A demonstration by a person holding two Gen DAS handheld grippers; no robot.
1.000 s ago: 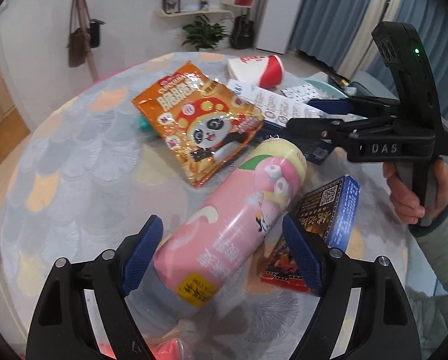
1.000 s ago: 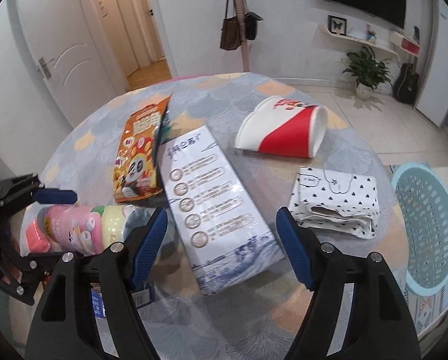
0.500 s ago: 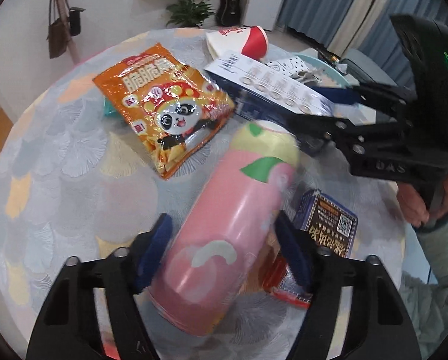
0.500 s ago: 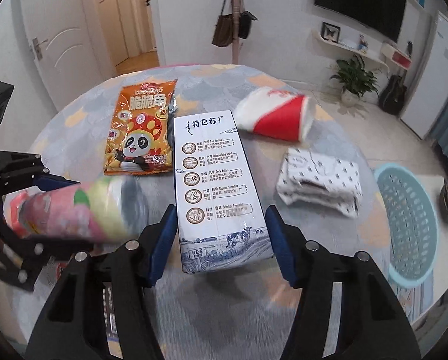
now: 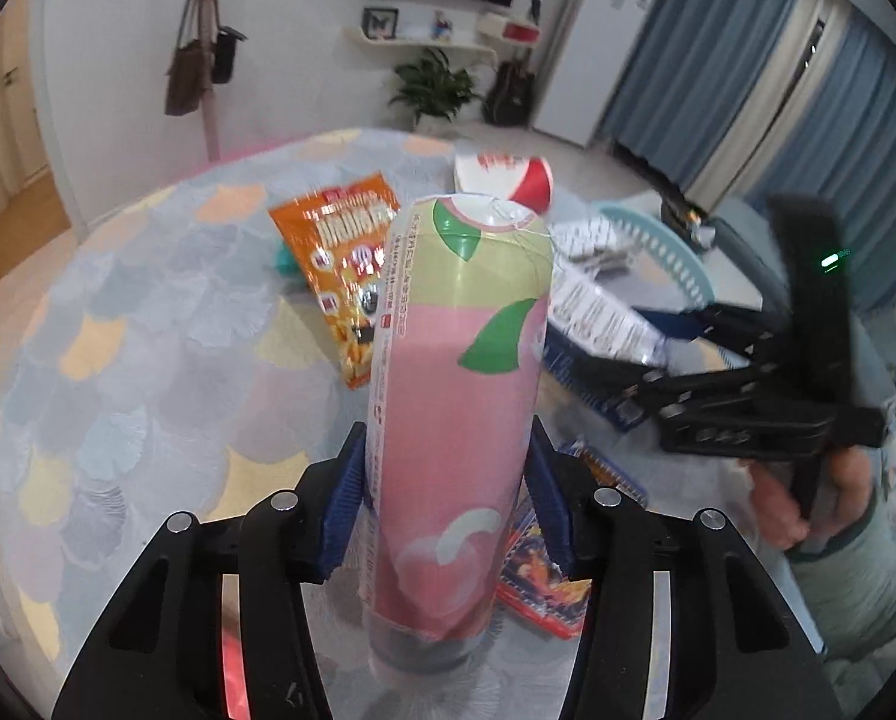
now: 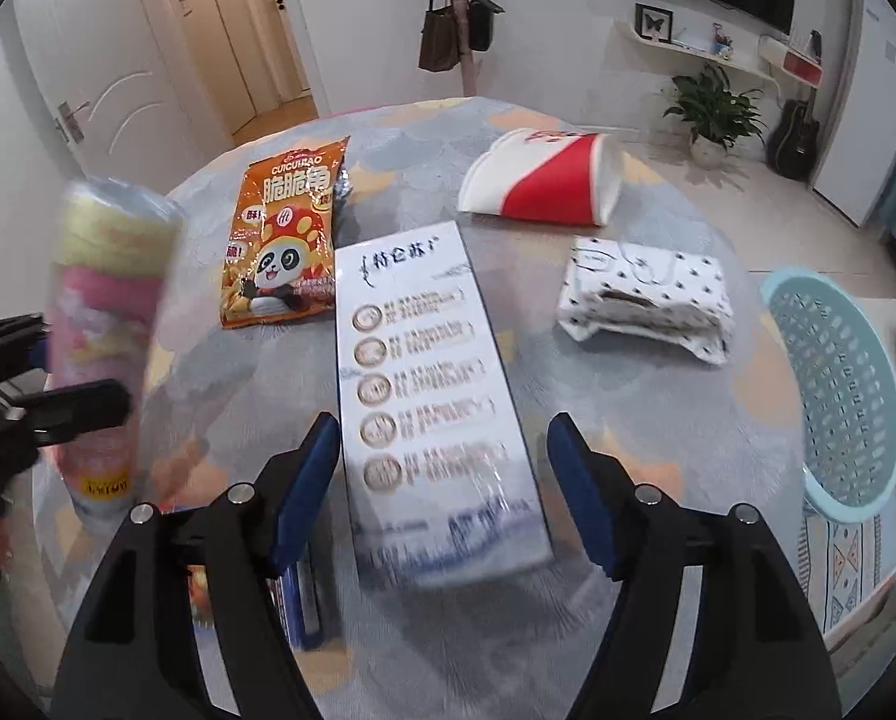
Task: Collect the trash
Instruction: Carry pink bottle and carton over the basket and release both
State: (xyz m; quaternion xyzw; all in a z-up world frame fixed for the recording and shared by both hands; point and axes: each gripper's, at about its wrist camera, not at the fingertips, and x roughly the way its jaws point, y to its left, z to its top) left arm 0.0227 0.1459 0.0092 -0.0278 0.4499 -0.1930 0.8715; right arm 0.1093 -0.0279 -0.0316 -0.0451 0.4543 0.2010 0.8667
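Pink-and-green, glossy and cylindrical, the tall plastic snack canister (image 5: 454, 420) stands clamped between the closing blue pads of the left gripper (image 5: 448, 504) above the round table (image 5: 147, 360), best kept upright, while the right gripper (image 6: 441, 480), jaws opening, straddles the flat white carton (image 6: 429, 384) unpinched.

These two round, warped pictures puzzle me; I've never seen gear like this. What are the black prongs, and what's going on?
No robot here: a person holds a hand-operated clamp in each hand, each with a wide-angle camera looking along its prongs. In the left camera's picture, the left tool is closing on a pink can, which it grips. In the right camera's picture, the right tool is opening around a white carton lying on the table, not gripping it. Also there: an orange snack bag, a red-and-white paper cup and a spotted paper bag. A blue basket waits beside the table.
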